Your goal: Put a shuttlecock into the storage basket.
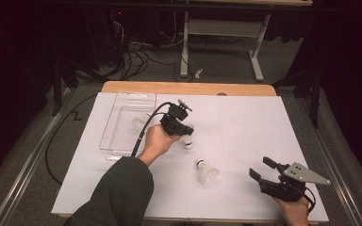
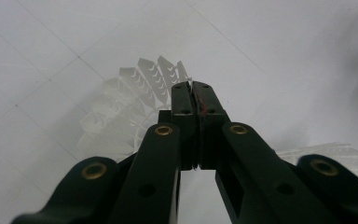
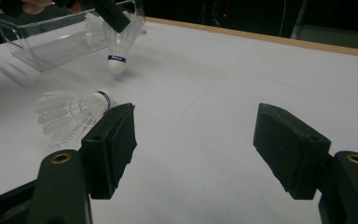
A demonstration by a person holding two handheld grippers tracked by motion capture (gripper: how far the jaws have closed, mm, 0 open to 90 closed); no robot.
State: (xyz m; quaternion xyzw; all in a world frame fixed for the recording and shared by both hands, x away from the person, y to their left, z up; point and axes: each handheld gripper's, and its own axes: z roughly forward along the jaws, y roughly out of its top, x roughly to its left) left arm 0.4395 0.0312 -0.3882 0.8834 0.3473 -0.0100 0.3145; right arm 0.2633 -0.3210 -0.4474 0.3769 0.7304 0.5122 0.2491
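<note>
Your left gripper [image 1: 186, 131]: raised over the middle of the table at the end of an outstretched, dark-sleeved forearm, cable looping back past the wrist, jaws pressed together on a shuttlecock's [image 3: 116, 45] feather skirt, cork end hanging down. Your right gripper [image 1: 261, 170]: low at the near right corner, apparently resting on or just above the surface, jaws spread wide and pointed toward the left, grey plate on top.

A shuttlecock [image 1: 206, 172] lies right of the tray [image 1: 122, 123].
</note>
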